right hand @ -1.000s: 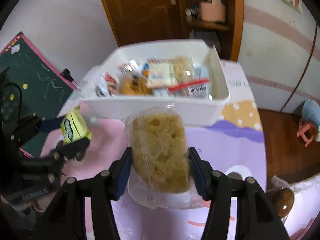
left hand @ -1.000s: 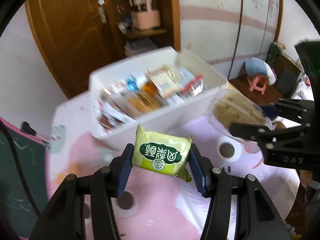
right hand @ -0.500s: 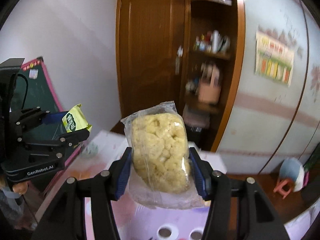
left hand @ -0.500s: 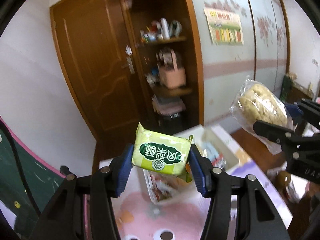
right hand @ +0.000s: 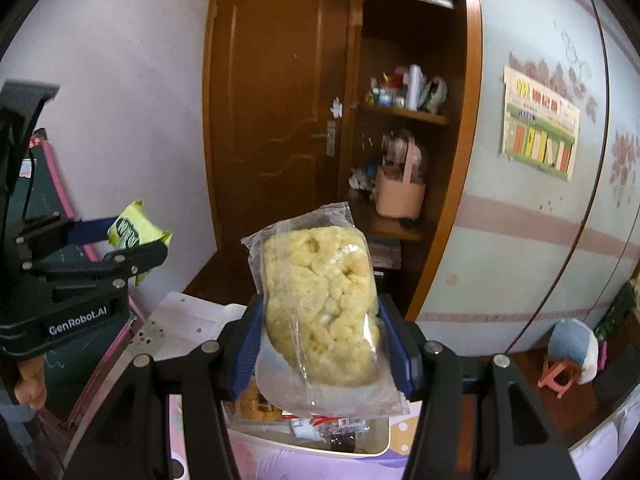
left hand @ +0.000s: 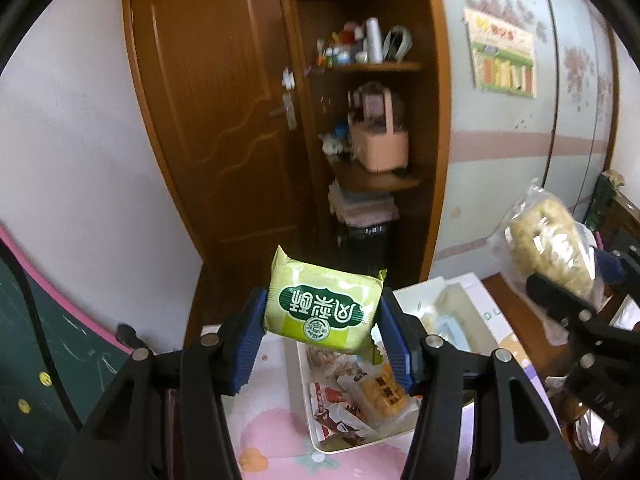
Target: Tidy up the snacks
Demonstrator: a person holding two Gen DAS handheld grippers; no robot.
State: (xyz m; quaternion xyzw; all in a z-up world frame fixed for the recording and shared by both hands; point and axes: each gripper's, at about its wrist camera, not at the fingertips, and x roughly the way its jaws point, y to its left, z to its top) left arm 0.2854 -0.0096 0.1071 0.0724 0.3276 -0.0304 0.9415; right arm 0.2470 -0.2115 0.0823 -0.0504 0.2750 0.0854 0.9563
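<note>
The left gripper (left hand: pixel 322 320) is clamping a green snack packet (left hand: pixel 322 312) between its blue pads, the jaws pressing on the packet's two short sides, and the packet is hanging in the air above the white bin (left hand: pixel 304 396), with its printed face turned toward the camera and its lettering upside down. The right gripper (right hand: pixel 318 344) is gripping a clear bag of pale yellow puffed snack (right hand: pixel 320 304) in the same way, its jaws closing on the bag's lower half while the upper half is standing up above the pads; this bag too is floating above the white bin (right hand: pixel 376 446), whose near part is showing under it. In the left wrist view the bin is sitting on the pink patterned surface (left hand: pixel 268 440) and is holding a jumble of other wrapped snacks (left hand: pixel 372 392). Beyond the bin a brown wooden door (left hand: pixel 224 128) is standing closed, and just right of it open shelves (left hand: pixel 376 68) are carrying bottles and a pink basket (left hand: pixel 382 144). To the left of the bin, the edge of a green chalkboard (left hand: pixel 48 344) with a pink frame is showing
</note>
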